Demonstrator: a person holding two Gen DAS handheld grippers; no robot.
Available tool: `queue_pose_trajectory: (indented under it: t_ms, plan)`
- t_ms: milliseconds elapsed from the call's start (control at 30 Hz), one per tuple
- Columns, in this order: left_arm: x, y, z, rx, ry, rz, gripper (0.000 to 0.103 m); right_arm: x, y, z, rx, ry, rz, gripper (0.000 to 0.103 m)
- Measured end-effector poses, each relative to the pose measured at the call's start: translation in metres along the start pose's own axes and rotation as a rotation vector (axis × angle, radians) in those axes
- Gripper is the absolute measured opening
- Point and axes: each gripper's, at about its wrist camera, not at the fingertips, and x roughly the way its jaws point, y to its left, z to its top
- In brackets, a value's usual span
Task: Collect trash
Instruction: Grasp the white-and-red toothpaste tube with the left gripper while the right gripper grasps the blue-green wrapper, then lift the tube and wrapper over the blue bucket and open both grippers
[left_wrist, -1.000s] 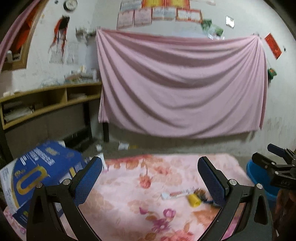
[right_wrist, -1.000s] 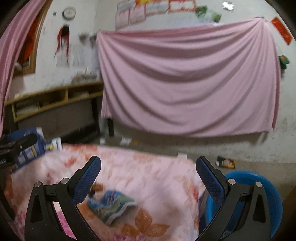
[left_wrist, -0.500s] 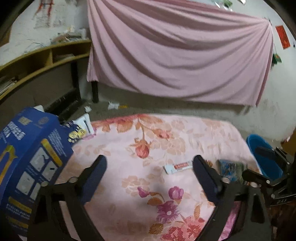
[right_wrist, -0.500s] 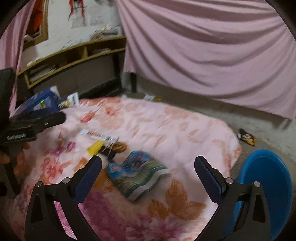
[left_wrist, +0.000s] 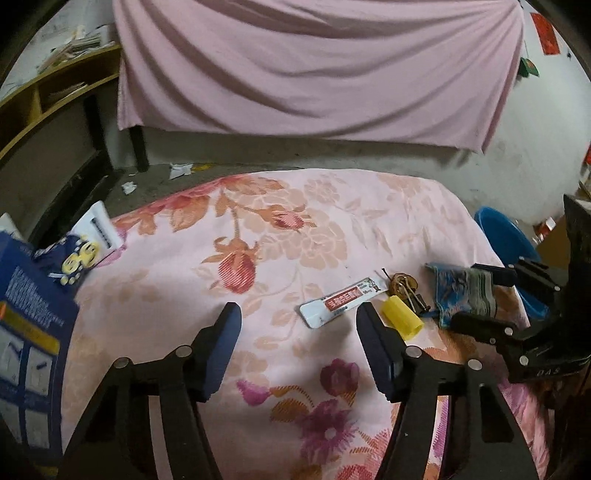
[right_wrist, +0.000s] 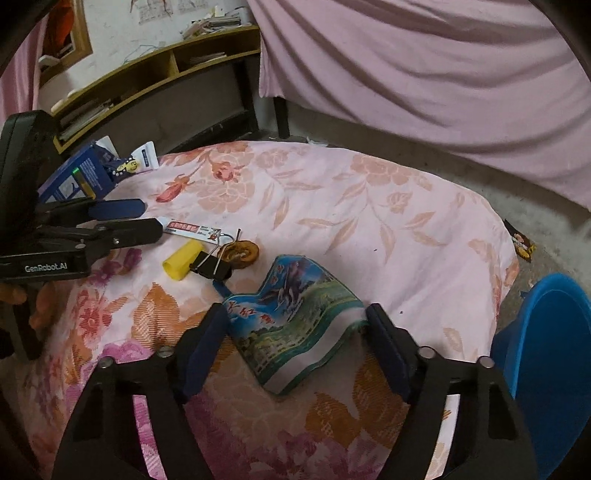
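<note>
The trash lies scattered over a floral pink bedcover (right_wrist: 369, 206), and nearest the right wrist camera is a crumpled blue-green printed wrapper (right_wrist: 295, 332), at lower centre of that view. The right gripper (right_wrist: 295, 325) has its jaws on either side of the wrapper and closing; the pads look close to its edges but I cannot tell that they press yet, so it counts as spread around the wrapper and not pinching it. To do this well, let the fingers sink low enough to catch the wrapper's folded body, not just its raised edge, and keep off the cloth beneath.

Just beyond the wrapper, toward the centre left of the right view, sit a black binder clip (right_wrist: 208, 264), a yellow cap (right_wrist: 183, 260) and a coiled brown item (right_wrist: 238, 253), close together. Farther left lies a white tube with a red label (right_wrist: 192, 227).

In the left wrist view the left gripper (left_wrist: 299, 325) hangs over bare cover at lower centre, jaws closing with nothing between them; the tube (left_wrist: 341, 301) lies just ahead of its right finger. It should shift right before it finishes closing.

A blue tub (right_wrist: 546, 350) at the right edge, on the floor beside the bed, is the likely place for the trash. A blue carton (left_wrist: 26, 332) lies at the far left.
</note>
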Motion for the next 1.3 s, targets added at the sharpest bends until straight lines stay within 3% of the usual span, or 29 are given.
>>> queue_pose_trajectory:
  t_ms: [67, 300, 433, 700, 1033, 1300]
  plan:
    - [0.004, -0.002, 0.003, 0.028, 0.006, -0.011, 0.058, -0.001, 0.0, 0.0, -0.003, -0.008, -0.002, 0.058]
    - [0.025, -0.017, 0.007, 0.141, 0.049, -0.026, 0.053, -0.011, -0.006, -0.001, 0.016, -0.053, -0.003, 0.035]
    - [0.036, -0.027, 0.008, 0.197, 0.066, -0.021, 0.051, -0.015, -0.009, -0.001, 0.025, -0.082, -0.014, 0.016]
    - [0.044, -0.042, 0.005, 0.287, 0.094, -0.039, 0.013, -0.017, -0.001, -0.001, -0.013, -0.098, -0.029, 0.012]
    - [0.028, -0.035, -0.001, 0.154, 0.035, -0.059, 0.011, -0.032, -0.002, -0.004, -0.001, -0.178, -0.015, 0.007]
    - [-0.014, -0.038, -0.008, 0.019, -0.1, -0.07, 0.011, -0.052, -0.001, -0.009, 0.015, -0.286, -0.031, 0.006]
